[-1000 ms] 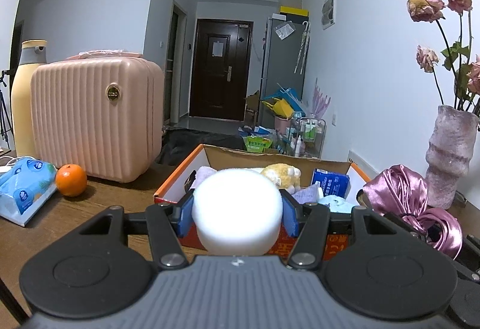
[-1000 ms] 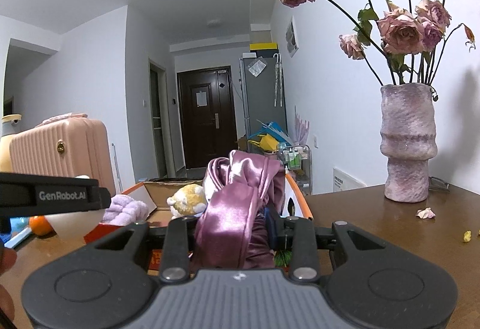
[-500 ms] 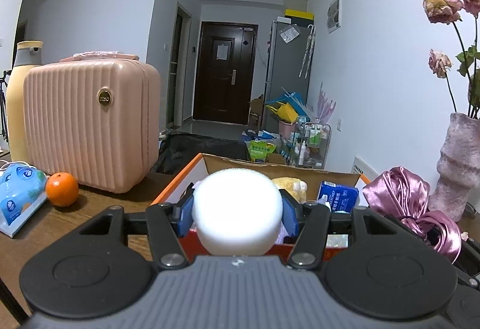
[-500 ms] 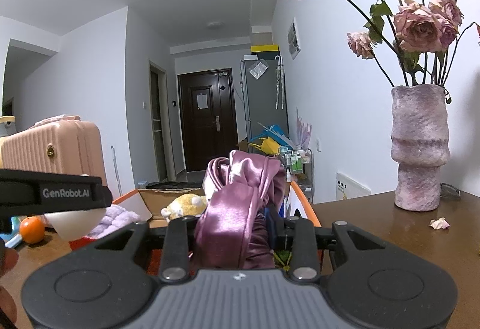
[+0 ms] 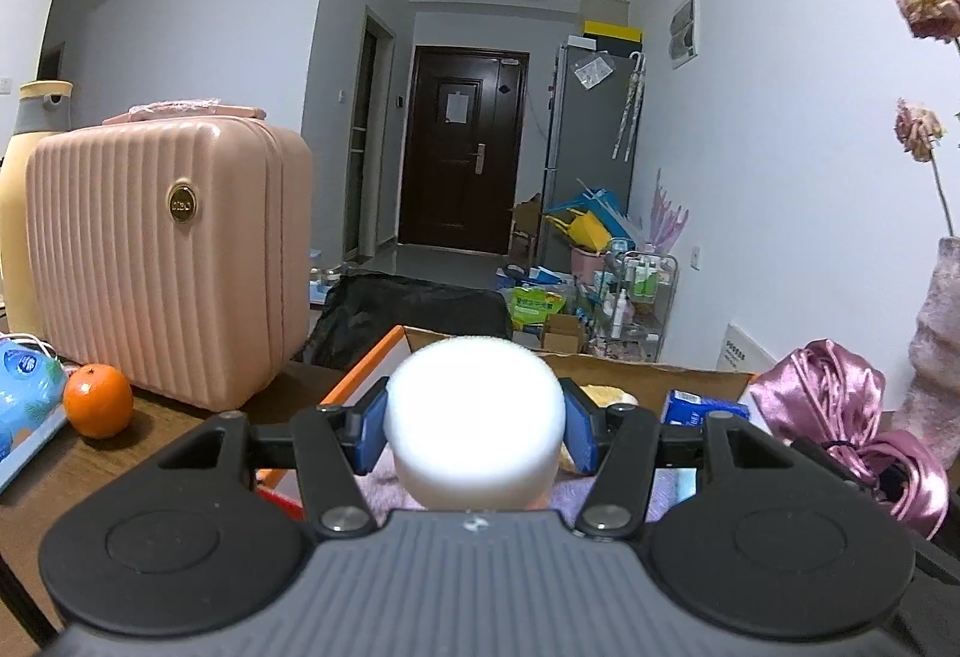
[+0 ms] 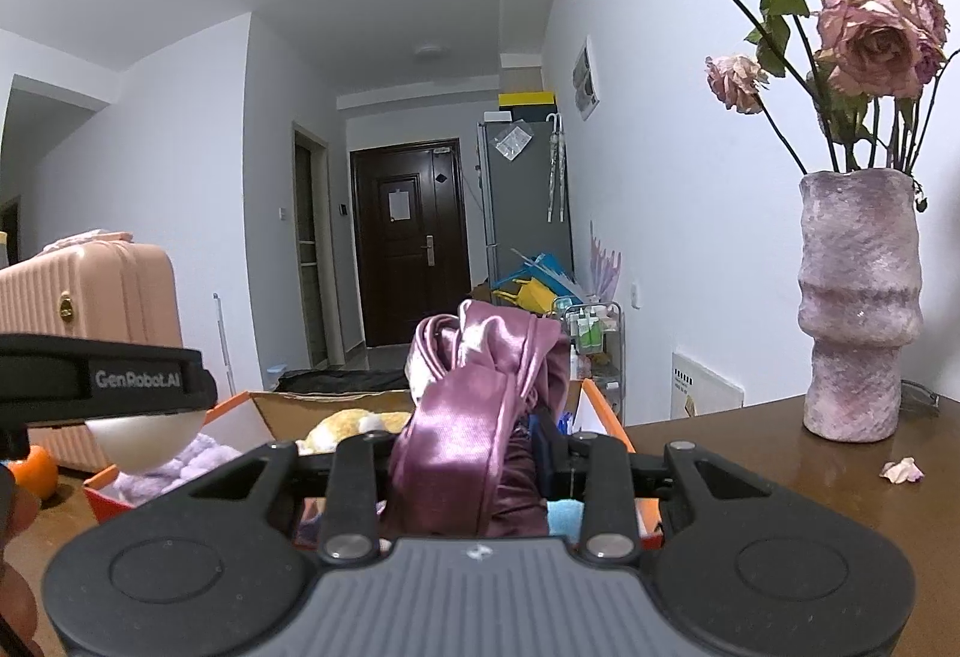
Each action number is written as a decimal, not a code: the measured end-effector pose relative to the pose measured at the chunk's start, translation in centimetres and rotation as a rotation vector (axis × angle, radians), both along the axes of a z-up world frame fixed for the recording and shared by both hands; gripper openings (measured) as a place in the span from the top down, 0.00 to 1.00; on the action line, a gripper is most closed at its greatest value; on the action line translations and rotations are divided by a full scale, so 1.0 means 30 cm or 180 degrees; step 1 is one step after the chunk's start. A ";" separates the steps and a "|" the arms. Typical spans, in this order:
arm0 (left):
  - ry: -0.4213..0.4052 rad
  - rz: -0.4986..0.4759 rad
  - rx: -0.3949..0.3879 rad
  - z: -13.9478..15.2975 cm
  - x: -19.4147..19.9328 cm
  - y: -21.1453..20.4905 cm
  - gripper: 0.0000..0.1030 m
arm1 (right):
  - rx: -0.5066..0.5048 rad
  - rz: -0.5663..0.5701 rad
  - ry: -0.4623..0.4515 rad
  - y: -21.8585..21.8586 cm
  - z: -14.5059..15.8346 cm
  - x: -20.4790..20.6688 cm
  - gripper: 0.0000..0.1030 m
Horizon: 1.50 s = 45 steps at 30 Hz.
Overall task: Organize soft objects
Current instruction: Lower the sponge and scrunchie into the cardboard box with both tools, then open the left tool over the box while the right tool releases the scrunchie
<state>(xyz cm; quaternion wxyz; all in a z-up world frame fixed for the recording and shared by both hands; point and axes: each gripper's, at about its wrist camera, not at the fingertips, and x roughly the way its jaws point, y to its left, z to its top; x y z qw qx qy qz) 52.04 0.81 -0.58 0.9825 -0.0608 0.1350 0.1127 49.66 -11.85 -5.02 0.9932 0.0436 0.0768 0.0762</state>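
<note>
Soft objects fill both grippers above an open cardboard box with orange outer sides that stands on a brown wooden table. The left gripper clamps a round white foam ball between its blue pads, and the ball hangs over the near part of the box; from the right wrist camera the same ball shows under the left gripper's dark arm, above a fluffy lilac item inside the box. The right gripper grips a bundle of shiny mauve satin fabric, which bulges up between its fingers and stands over the box's right end. Inside the box also lie a yellow plush toy and a blue packet. Left of the box on the table stand a ribbed pink suitcase, an orange just in front of it, and a blue pack of wipes at the frame's edge. To the right a rough pink vase holds dried roses, with a fallen petal on the table near its foot.
</note>
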 end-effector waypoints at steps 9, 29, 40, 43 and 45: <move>0.0010 0.0115 0.0041 -0.014 0.122 0.008 0.44 | -0.0030 -0.0041 -0.0009 0.027 -0.003 0.073 0.69; 0.0073 0.0170 0.0033 -0.035 0.271 0.009 0.44 | -0.0110 -0.0063 0.0048 0.076 -0.022 0.232 0.69; 0.0159 0.0216 0.0115 -0.065 0.341 0.000 0.44 | -0.0151 -0.0013 0.0154 0.080 -0.024 0.305 0.69; 0.0173 0.0211 0.0116 -0.069 0.353 0.003 0.44 | -0.0203 -0.0030 0.0171 0.086 -0.023 0.321 0.69; 0.0181 0.0223 0.0128 -0.071 0.358 0.001 0.44 | -0.0210 -0.0042 0.0198 0.085 -0.023 0.332 0.69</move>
